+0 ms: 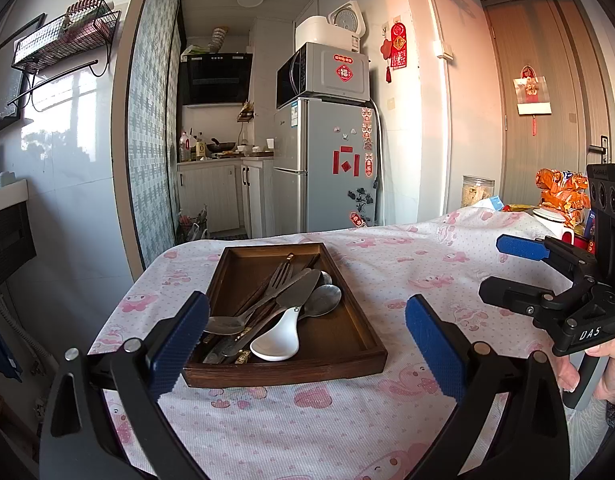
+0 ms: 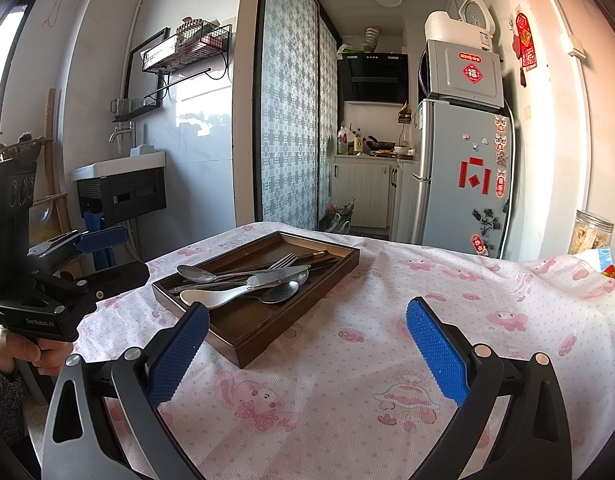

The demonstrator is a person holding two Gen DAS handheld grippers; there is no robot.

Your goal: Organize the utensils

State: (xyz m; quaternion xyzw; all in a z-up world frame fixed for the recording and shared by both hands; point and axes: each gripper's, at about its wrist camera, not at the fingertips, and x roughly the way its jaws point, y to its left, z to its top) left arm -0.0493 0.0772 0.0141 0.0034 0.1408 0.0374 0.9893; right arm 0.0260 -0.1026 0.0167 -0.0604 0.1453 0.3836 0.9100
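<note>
On cloth, tray (image 1: 349, 366) held utensils (image 1: 275, 308) heaped, crossing. My left tongs (image 1: 307, 342) and right tongs (image 2: 307, 346) gaped wide, empty, short of tray. Stage unclear: heap unsorted, or gathered.

Beyond the jaws we are looking past the tabletop's pink-printed cloth (image 1: 347, 420) into a small kitchen, where a silver fridge (image 1: 327, 160) is carrying a microwave (image 1: 323, 74). Left of the jaws, sunlight is falling on grey wall tiles under a wire shelf (image 2: 187, 46); a wooden door (image 1: 547, 100) is standing to the right.
</note>
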